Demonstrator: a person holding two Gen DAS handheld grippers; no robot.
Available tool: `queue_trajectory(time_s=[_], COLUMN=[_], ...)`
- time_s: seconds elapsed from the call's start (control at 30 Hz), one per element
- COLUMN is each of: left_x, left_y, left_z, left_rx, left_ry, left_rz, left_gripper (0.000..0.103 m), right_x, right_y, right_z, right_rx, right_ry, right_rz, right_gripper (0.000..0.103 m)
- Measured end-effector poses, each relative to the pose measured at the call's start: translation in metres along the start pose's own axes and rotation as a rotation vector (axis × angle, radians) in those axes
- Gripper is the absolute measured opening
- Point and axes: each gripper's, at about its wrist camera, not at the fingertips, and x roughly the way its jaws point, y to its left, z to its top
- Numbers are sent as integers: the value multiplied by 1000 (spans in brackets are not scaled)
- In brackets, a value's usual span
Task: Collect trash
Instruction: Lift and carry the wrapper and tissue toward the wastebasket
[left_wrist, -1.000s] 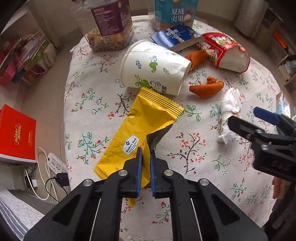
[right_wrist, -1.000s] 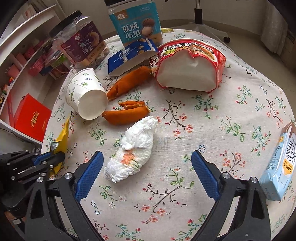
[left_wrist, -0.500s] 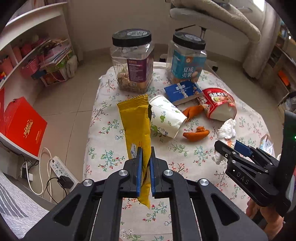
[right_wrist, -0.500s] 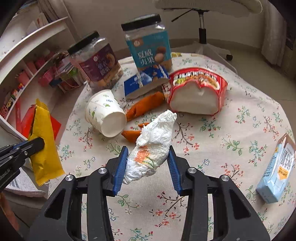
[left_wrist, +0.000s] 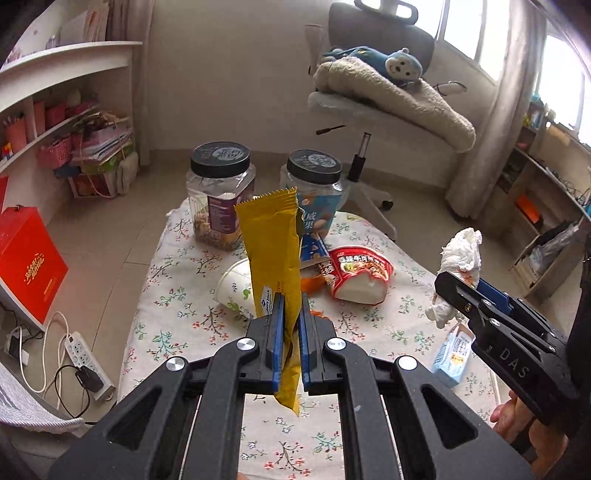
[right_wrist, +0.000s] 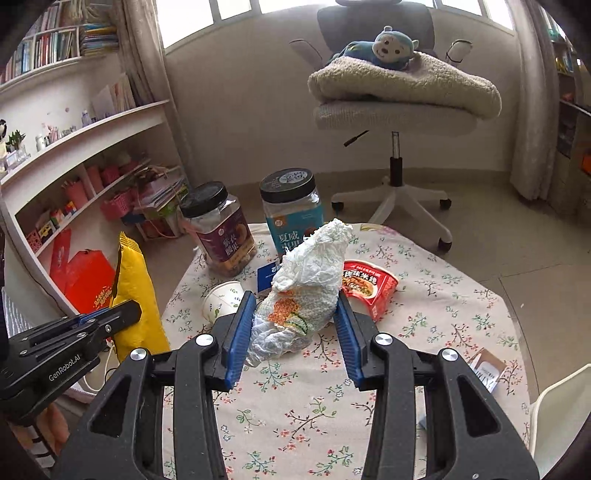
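Floral tablecloth (right_wrist: 424, 332) under jars (right_wrist: 218, 229), office chair (right_wrist: 399, 107) beyond.

A pale wall (right_wrist: 240, 110) is seen across the middle of the frame, with bright windows (right_wrist: 192, 18) along the top. White curved shelves (right_wrist: 85, 133) are set at the left, filled with books and pink baskets. A swivel chair (right_wrist: 395, 110) is placed at upper centre on the beige tiled floor (right_wrist: 498, 229). Curtains (left_wrist: 495, 110) are hung at the right.
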Motion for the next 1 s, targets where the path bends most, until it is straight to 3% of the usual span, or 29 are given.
queue_trajectory(time_s=[0.47,1.0], left_x=[-6,3], left_y=[-81,-169], left_z=[-6,-19], left_rx=[134,249], left_ry=[-85,-80], left_rz=[-16,-111], left_gripper=[7,7], right_x=[-54,-130], right_y=[-65,-188], right_z=[-14,-19], right_rx=[16,217], right_ry=[-96,-172], right_rz=[-160,-370], right_gripper=[40,41])
